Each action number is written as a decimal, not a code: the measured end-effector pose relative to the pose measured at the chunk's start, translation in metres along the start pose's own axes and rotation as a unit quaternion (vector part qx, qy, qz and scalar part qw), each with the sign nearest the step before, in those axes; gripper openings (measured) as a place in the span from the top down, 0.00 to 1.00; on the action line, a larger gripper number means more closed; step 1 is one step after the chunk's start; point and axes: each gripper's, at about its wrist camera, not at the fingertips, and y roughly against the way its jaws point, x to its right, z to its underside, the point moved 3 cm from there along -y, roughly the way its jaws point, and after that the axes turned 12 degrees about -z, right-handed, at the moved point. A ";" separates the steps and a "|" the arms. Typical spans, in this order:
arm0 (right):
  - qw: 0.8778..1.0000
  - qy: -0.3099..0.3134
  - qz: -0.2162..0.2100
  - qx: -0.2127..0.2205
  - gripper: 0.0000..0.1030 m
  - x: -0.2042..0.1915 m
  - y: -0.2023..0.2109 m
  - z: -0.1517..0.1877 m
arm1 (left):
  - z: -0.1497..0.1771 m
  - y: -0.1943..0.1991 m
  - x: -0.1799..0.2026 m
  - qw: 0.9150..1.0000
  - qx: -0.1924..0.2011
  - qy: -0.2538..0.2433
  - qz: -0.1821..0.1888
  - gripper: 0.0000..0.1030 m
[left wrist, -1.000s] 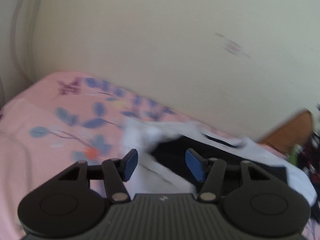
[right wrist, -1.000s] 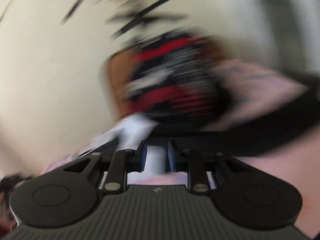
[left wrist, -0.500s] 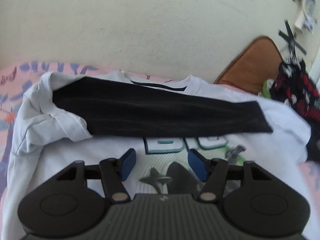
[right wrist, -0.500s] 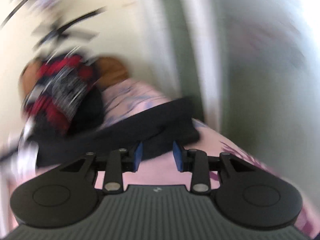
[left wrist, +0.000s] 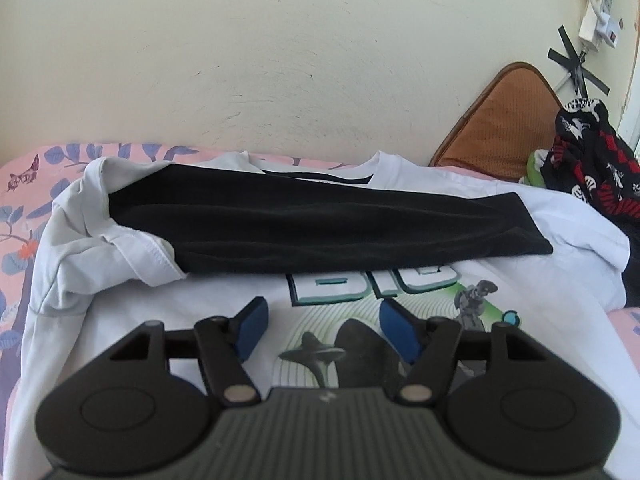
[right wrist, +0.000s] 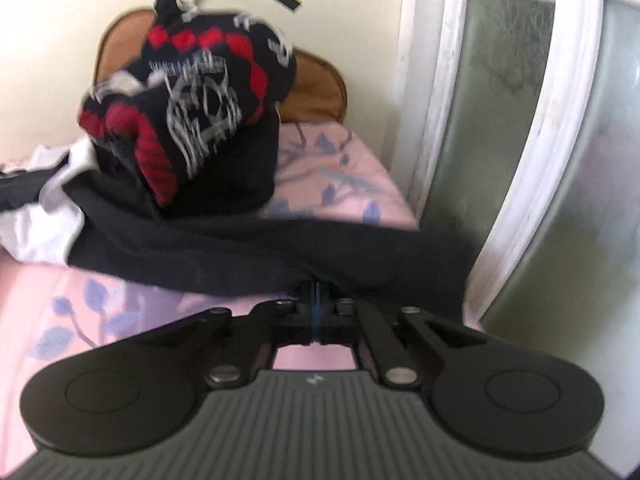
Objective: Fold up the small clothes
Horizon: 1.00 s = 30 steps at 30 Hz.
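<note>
A white T-shirt (left wrist: 200, 312) with a "BIG" print lies face up on the pink floral bed sheet (left wrist: 16, 216). One black sleeve (left wrist: 320, 228) is folded flat across its chest. My left gripper (left wrist: 324, 328) hovers low over the print, its jaws opening, with nothing between the blue pads. In the right wrist view the shirt's other black sleeve (right wrist: 240, 252) stretches across the sheet toward the bed's right edge. My right gripper (right wrist: 315, 300) is shut on the near edge of that sleeve, and the cloth puckers at the tips.
A heap of black, red and white patterned clothes (right wrist: 192, 108) sits at the shirt's right shoulder, in front of a brown cushion (left wrist: 496, 128). A wall runs close behind the bed. A white window frame (right wrist: 460, 120) stands right beside the bed's right edge.
The left view swung from the bare sheet onto the shirt, then held still, its jaws slightly wider. The right gripper swung around to the stretched black sleeve and closed on its edge.
</note>
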 end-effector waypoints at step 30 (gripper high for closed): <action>0.988 -0.147 0.022 0.028 0.49 0.096 0.009 -0.011 | -0.001 0.002 0.003 1.000 -0.003 0.003 0.005 0.27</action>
